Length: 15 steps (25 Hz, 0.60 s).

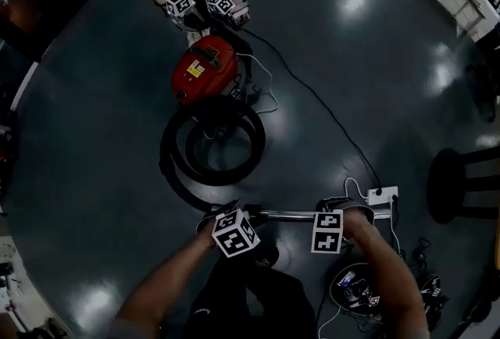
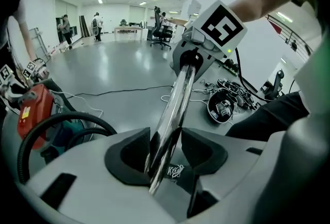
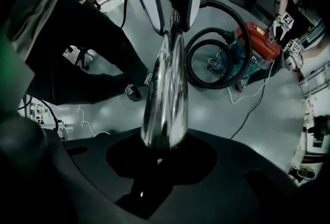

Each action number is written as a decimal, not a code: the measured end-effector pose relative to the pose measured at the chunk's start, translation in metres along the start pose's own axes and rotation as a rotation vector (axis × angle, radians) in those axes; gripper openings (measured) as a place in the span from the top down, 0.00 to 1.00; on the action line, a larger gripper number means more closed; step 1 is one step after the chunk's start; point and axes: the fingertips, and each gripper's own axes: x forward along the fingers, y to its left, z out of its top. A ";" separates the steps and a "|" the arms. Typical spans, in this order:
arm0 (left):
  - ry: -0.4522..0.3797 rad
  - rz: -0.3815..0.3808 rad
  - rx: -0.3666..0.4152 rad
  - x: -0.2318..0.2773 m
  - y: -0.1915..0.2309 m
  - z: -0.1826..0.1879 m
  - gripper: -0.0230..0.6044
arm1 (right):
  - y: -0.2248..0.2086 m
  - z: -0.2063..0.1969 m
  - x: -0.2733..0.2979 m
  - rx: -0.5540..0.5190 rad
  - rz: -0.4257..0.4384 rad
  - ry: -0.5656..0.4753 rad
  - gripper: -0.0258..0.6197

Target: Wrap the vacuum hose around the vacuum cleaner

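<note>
A red vacuum cleaner (image 1: 205, 68) stands on the dark floor, with its black hose (image 1: 212, 144) lying in loops in front of it. The hose ends in a chrome wand tube (image 1: 289, 213), held level between my two grippers. My left gripper (image 1: 233, 214) is shut on the wand's hose end and my right gripper (image 1: 337, 214) is shut on its far end. In the left gripper view the wand (image 2: 172, 109) runs from my left gripper (image 2: 167, 153) towards the right one. In the right gripper view the wand (image 3: 167, 89) rises from my right gripper (image 3: 162, 153), with the hose loops (image 3: 216, 58) and the vacuum cleaner (image 3: 260, 42) beyond.
Another person at the far side of the vacuum cleaner holds two grippers (image 1: 201, 5) over it. A white power strip (image 1: 383, 194) with a black cable lies right of the wand. A black stool (image 1: 461, 185) stands at the right, and a round device (image 1: 351, 287) with cables lies by my feet.
</note>
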 end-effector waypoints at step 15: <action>-0.048 0.038 -0.175 0.131 0.107 -0.118 0.65 | -0.100 0.032 0.206 -0.174 -0.025 -0.102 0.80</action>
